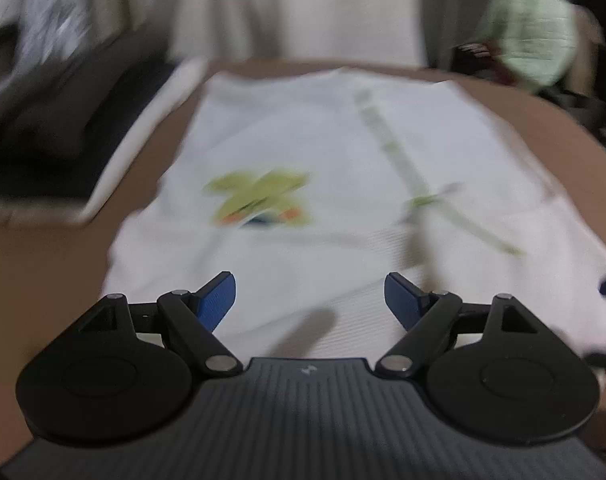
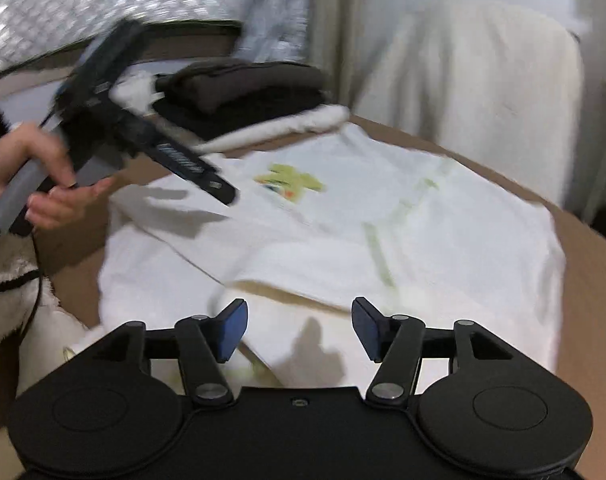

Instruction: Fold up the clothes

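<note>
A white T-shirt (image 1: 303, 148) with a yellow-green print (image 1: 263, 196) and a faint green stripe lies spread on the brown table (image 1: 43, 264). My left gripper (image 1: 310, 300) hovers open over its near part, blue pads wide apart and empty. In the right wrist view the same T-shirt (image 2: 343, 216) shows a folded-over flap near the front. My right gripper (image 2: 299, 330) is open above that flap, holding nothing. The left gripper (image 2: 151, 140) appears there too, held by a hand (image 2: 43, 184) over the shirt's left side.
A stack of folded dark clothes (image 2: 243, 88) sits on a white towel (image 2: 287, 124) at the table's far left. A cream cloth-covered piece (image 2: 483, 92) stands beyond the table. A pale green cloth (image 1: 531, 28) hangs at the far right. A fluffy white sleeve (image 2: 3, 292) is at left.
</note>
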`<state>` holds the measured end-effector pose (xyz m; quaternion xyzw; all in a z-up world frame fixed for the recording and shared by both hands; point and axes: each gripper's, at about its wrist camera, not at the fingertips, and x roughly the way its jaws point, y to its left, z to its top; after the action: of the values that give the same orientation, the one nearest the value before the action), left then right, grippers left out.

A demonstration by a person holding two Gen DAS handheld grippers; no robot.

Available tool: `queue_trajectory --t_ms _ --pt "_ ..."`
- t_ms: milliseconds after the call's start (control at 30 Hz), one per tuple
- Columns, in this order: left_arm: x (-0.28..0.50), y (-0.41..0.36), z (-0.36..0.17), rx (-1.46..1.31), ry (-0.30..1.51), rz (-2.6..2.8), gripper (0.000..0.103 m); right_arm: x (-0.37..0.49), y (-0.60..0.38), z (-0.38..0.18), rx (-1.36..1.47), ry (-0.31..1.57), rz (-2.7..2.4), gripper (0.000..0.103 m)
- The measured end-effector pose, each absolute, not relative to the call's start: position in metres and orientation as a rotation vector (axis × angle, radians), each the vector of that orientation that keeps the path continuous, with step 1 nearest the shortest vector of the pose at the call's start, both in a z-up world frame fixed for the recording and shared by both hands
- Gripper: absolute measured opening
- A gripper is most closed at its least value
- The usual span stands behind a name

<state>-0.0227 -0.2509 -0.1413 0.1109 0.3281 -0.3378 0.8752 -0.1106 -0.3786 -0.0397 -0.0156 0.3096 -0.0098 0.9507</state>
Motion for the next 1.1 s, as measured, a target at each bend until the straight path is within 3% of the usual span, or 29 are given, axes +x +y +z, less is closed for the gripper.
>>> queue_trajectory --t_ms 167,333,500,567,600,633,700,833,933,967,1000,1033,1100 --pt "-0.056 -0.272 -0.132 0.205 0.619 -1.006 0.087 -0.158 -0.42 -0.056 -0.005 0.671 -0.241 0.065" --pt "-0.07 -0.317 -0.153 0.386 0.608 -1.01 0.092 -0.188 -0.445 -0.076 0.017 0.734 -0.331 0.065" --pt "-0.048 -0.355 -0.189 0.397 0.773 -0.916 0.092 -0.183 -0.463 -0.087 0.079 0.71 -0.329 0.065" --pt "-0.055 -0.357 -0.196 0.48 0.723 -0.872 0.074 -0.174 -0.468 -0.091 0.083 0.703 -0.336 0.065" --pt "-0.061 -0.356 -0.197 0.523 0.682 -0.853 0.046 -0.172 -0.471 -0.092 0.08 0.701 -0.34 0.064" --pt "-0.068 -0.352 -0.193 0.555 0.643 -0.849 0.027 -0.169 -0.473 -0.092 0.076 0.699 -0.344 0.062" --pt "-0.079 -0.341 -0.181 0.58 0.578 -0.839 0.013 -0.17 -0.475 -0.087 0.064 0.656 -0.373 0.044" --pt "-0.072 -0.297 -0.149 0.359 0.56 -0.756 0.013 -0.181 -0.476 -0.088 0.087 0.613 -0.437 0.016" --pt "-0.054 -0.257 -0.136 0.088 0.622 -0.617 0.019 -0.191 -0.475 -0.093 0.111 0.622 -0.484 0.011" --pt "-0.049 -0.248 -0.142 0.059 0.689 -0.54 0.028 -0.194 -0.474 -0.095 0.12 0.625 -0.499 0.007" --pt "-0.043 -0.239 -0.147 0.03 0.756 -0.462 0.054 -0.198 -0.474 -0.097 0.128 0.628 -0.514 0.006" --pt "-0.039 -0.231 -0.153 0.004 0.817 -0.4 0.062 -0.201 -0.473 -0.099 0.136 0.631 -0.529 0.006" --pt "-0.033 -0.22 -0.165 -0.026 0.912 -0.404 0.062 -0.206 -0.47 -0.1 0.138 0.634 -0.539 0.006"
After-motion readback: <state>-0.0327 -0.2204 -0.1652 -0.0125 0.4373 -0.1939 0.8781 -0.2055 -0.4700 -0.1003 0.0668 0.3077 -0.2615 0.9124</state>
